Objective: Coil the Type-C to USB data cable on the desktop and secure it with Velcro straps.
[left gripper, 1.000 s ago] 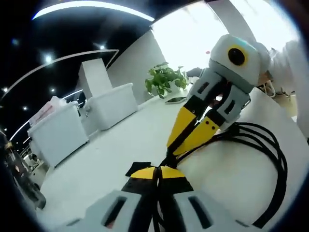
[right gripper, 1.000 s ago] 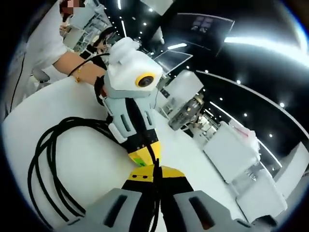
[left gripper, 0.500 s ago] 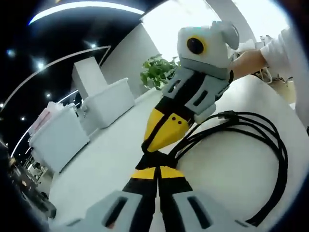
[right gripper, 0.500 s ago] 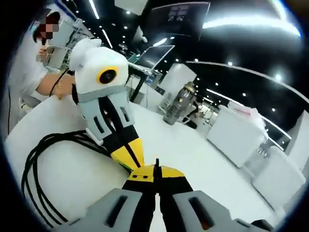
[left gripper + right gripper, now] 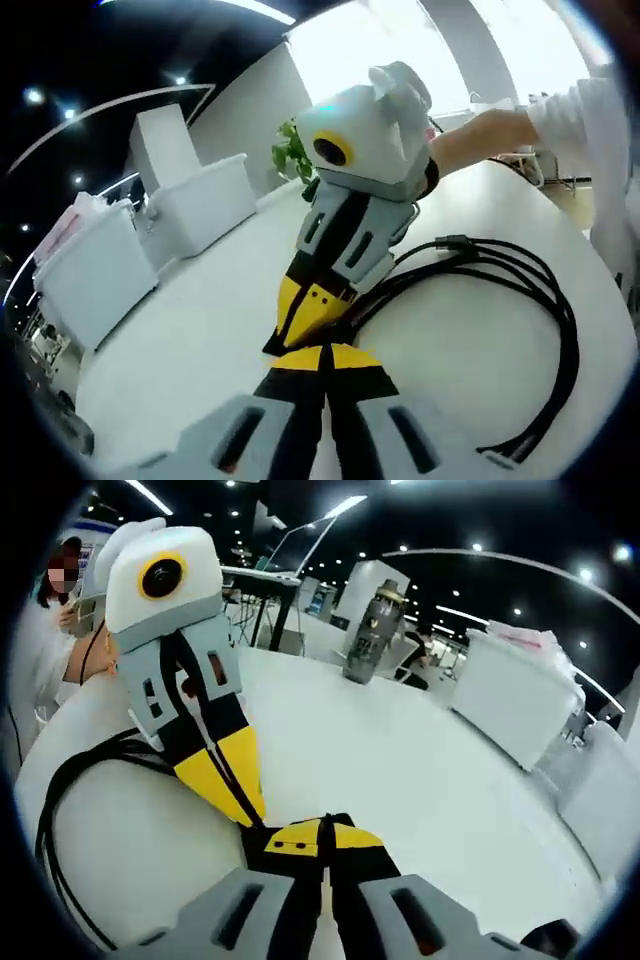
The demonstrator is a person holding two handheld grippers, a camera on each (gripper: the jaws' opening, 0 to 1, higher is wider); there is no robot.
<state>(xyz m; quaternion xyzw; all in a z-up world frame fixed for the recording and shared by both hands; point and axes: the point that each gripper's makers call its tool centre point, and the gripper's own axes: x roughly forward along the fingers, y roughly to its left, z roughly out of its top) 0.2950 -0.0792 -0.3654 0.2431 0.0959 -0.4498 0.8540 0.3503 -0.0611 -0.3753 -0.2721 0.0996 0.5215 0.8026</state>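
The black cable (image 5: 560,330) lies coiled in several loops on the round white table (image 5: 200,330). Its bundled part runs to where the two grippers meet. My left gripper (image 5: 323,350) is shut, jaws together on the black Velcro strap (image 5: 277,346) at the bundle. The right gripper (image 5: 283,340) comes down from above, tips touching mine, also shut on the strap. In the right gripper view, my right gripper (image 5: 325,825) is shut with a bit of black strap (image 5: 341,820) at its tips. The left gripper (image 5: 255,815) leans in from the left, and the cable (image 5: 55,820) loops behind it.
White storage boxes (image 5: 205,205) and a potted plant (image 5: 290,160) stand at the table's far side. A person's hand and white sleeve (image 5: 560,120) hold the right gripper. A grey bottle (image 5: 366,635) stands at the far edge of the table (image 5: 430,770). White boxes (image 5: 520,705) lie beyond.
The right gripper has swung across my left gripper's tips, from their right side to their left, staying shut at the bundle. The coil stays flat on the table.
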